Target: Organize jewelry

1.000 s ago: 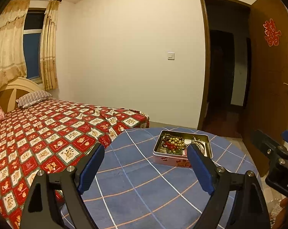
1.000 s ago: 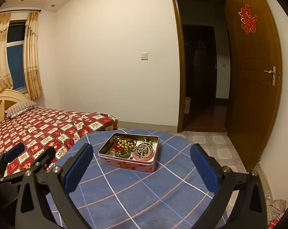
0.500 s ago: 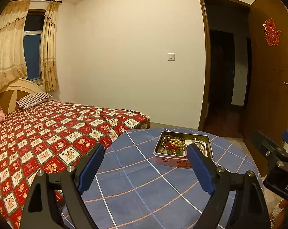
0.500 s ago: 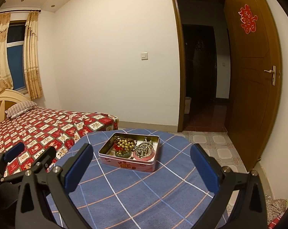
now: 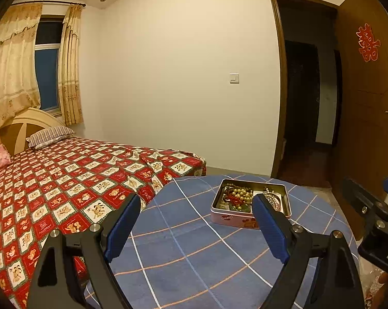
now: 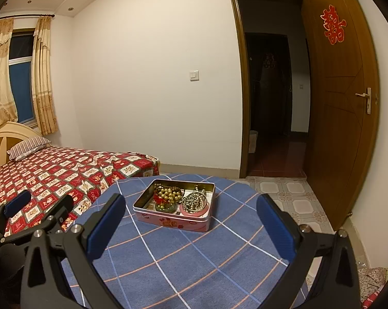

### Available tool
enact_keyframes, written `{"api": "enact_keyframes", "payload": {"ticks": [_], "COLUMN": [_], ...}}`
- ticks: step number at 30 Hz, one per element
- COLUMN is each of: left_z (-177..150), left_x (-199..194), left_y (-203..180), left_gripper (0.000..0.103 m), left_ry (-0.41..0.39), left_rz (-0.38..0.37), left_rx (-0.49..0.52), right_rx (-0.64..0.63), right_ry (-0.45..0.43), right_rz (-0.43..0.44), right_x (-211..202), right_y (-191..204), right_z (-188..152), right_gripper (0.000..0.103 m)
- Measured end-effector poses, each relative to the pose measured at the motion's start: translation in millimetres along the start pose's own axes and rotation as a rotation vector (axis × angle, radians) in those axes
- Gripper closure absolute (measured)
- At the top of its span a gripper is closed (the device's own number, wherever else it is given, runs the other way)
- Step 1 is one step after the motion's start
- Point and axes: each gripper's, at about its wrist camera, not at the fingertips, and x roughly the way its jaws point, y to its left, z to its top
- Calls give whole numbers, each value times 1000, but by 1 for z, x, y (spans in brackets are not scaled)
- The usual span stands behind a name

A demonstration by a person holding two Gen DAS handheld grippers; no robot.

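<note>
A pink tin box (image 5: 232,219) (image 6: 168,221) stands open on a round table with a blue checked cloth (image 5: 183,247) (image 6: 168,262). It holds gold beads (image 6: 169,194), a red piece (image 6: 159,199), silver beads (image 6: 195,200) on a pink bangle (image 6: 194,212), and a green piece (image 6: 165,208). My left gripper (image 5: 195,225) is open and empty above the cloth, short of the tin. My right gripper (image 6: 190,224) is open and empty, also short of the tin.
A bed with a red patterned cover (image 5: 65,180) (image 6: 52,170) stands left of the table. An open wooden door (image 6: 343,103) and a dark doorway (image 6: 271,90) lie to the right. A tiled floor (image 6: 291,200) lies beyond the table.
Both views have shifted only slightly. The tin and the jewelry have not moved, and both grippers stay open.
</note>
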Motion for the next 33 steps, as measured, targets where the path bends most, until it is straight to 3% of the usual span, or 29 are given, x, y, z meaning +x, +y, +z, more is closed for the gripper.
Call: {"api": "enact_keyframes", "payload": {"ticks": [33], "left_z": [4], "left_x": [-1], "left_y": [-2], "left_gripper": [15], "left_ry": [-9], "left_rz": [26], "left_rx": [2], "right_rx": [1], "right_ry": [4], "right_rz": [1], "right_x": [0], "right_y": [-1], "right_z": [-1], "right_gripper": [0]}}
